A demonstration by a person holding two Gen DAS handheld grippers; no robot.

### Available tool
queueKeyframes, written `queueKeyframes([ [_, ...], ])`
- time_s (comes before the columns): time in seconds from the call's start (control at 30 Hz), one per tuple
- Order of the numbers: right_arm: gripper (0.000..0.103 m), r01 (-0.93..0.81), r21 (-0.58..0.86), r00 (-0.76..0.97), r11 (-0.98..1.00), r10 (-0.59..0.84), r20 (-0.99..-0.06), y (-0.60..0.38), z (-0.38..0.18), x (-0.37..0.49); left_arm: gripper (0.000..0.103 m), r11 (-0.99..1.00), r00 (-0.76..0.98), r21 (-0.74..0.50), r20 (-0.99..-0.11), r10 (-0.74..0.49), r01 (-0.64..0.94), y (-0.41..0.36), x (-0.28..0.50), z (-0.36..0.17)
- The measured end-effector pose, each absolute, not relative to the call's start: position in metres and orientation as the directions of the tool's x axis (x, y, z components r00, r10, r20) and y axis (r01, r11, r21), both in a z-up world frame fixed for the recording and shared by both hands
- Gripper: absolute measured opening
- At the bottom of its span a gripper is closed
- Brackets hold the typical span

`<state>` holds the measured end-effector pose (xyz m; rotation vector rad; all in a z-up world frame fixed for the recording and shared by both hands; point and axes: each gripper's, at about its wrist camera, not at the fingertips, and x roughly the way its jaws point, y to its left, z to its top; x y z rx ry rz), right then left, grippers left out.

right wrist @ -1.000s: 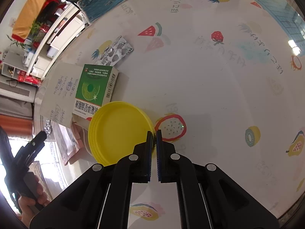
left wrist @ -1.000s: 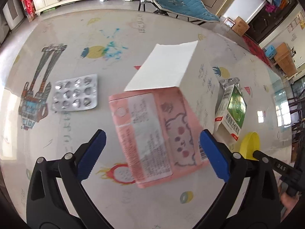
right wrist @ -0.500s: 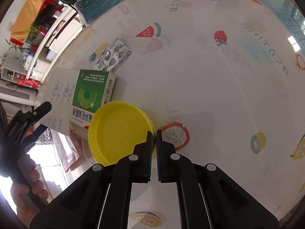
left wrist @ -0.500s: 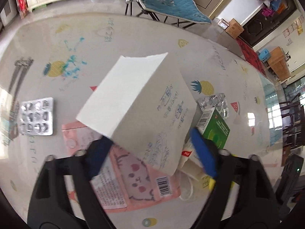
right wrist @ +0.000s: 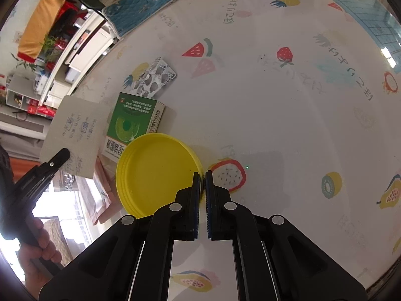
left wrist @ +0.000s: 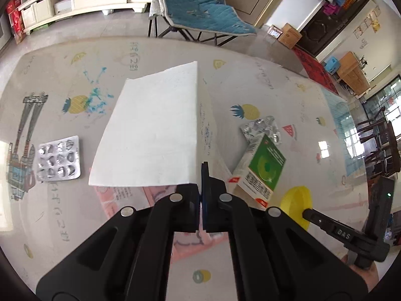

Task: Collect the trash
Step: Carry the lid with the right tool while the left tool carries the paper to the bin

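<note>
Now both claws shut, each on a piece of trash.
Left wrist: left claw pinched on folded paper at its crease, tilted steeply down, lifted clear of pink packet on desk. Right wrist: right claw nipping rim of yellow lid, held low beside green box.

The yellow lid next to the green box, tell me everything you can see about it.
The yellow lid is round, plastic-looking, with a raised ribbed rim, hollow side facing the camera. It sits low over the fruit-print table, overlapping a corner of the green box. The right gripper is shut on its rim at the edge nearest the camera. Whether it rests on the table is unclear.
</note>
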<state>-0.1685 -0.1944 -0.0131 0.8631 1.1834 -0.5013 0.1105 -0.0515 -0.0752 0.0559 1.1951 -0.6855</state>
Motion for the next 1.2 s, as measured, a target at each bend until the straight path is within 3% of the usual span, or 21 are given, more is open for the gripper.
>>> queueKeyframes([
  [0.3, 0.005, 0.707, 0.373, 0.401, 0.601, 0.094, -0.911, -0.180, 0.025, -0.203, 0.000, 0.763, 0.191, -0.307, -0.853, -0.486, 0.569, -0.035, 0.046, -0.027],
  [0.57, 0.005, 0.703, 0.395, 0.447, 0.592, 0.064, -0.892, -0.168, 0.065, -0.290, 0.000, 0.693, 0.125, -0.328, -0.847, -0.517, 0.642, -0.043, -0.064, -0.005],
  [0.93, 0.005, 0.811, 0.328, 0.372, 0.485, 0.007, -0.928, -0.154, 0.083, -0.514, 0.000, 0.557, -0.088, -0.381, -0.872, -0.481, 0.738, -0.067, -0.264, -0.024],
  [1.2, 0.005, 0.895, 0.252, 0.254, 0.369, 0.042, -0.966, -0.135, 0.038, -0.634, 0.000, 0.463, -0.214, -0.362, -0.915, -0.341, 0.809, -0.076, -0.384, -0.075],
])
